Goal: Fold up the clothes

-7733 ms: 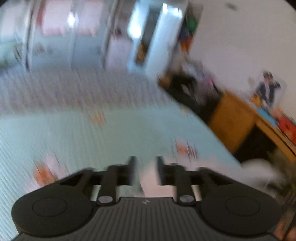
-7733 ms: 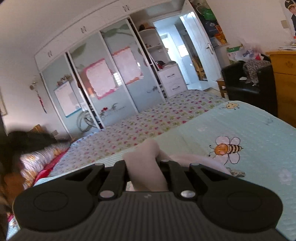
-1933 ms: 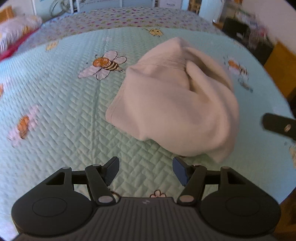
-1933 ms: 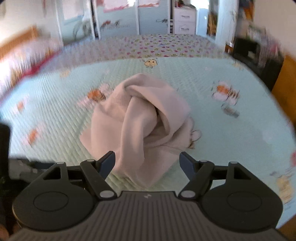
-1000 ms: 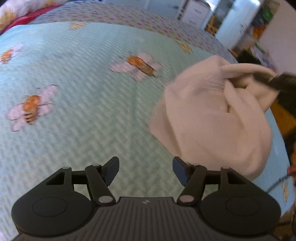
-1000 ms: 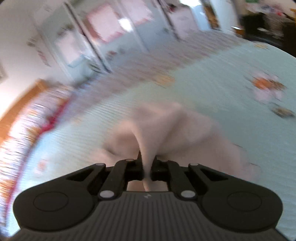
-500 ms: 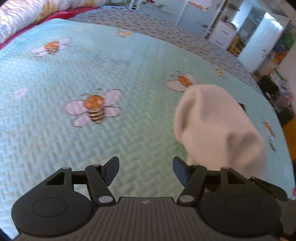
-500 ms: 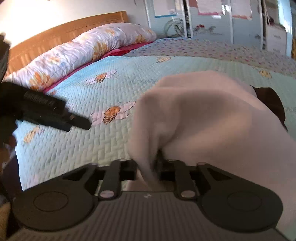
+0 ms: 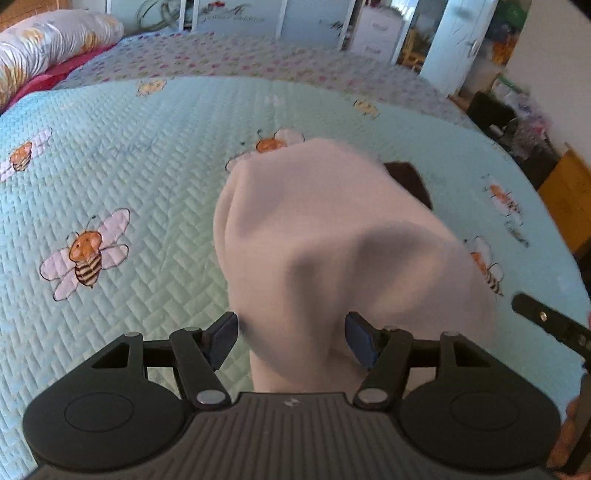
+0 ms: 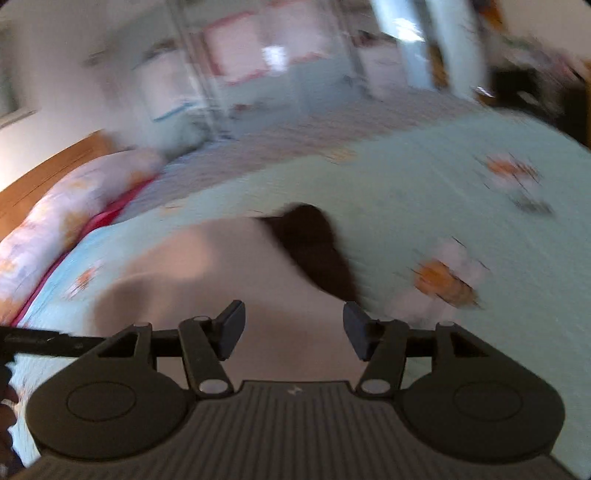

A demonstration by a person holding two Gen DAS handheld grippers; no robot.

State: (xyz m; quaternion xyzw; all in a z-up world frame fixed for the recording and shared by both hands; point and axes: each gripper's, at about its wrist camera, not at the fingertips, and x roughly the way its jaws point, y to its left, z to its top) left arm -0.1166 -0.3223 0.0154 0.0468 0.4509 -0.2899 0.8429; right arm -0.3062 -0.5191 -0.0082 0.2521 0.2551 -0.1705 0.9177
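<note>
A pale pink garment [image 9: 332, 229] lies bunched in a heap on the mint green bee-print quilt [image 9: 147, 177]. A dark brown patch [image 9: 406, 177] shows at its far side. My left gripper [image 9: 291, 338] is open, and the near end of the heap runs between its blue pads without being pinched. In the blurred right wrist view, my right gripper [image 10: 293, 328] hovers over the garment [image 10: 207, 280] near the dark patch [image 10: 314, 243]. Its jaws are opening and the pads press on nothing. One black finger [image 9: 543, 321] of the right gripper pokes in at the right edge of the left wrist view.
A flowered pillow [image 9: 48, 77] and red bedding lie at the far left by a wooden headboard [image 10: 44, 177]. Sliding wardrobe doors [image 9: 236, 18] stand beyond the bed. A dark chair [image 9: 495, 114] and a wooden cabinet [image 9: 569, 195] stand past the bed's right edge.
The right gripper, shut on a fold of the garment a second ago, has spread its jaws and let go. The garment now sits right in front of the left gripper, between its pads.
</note>
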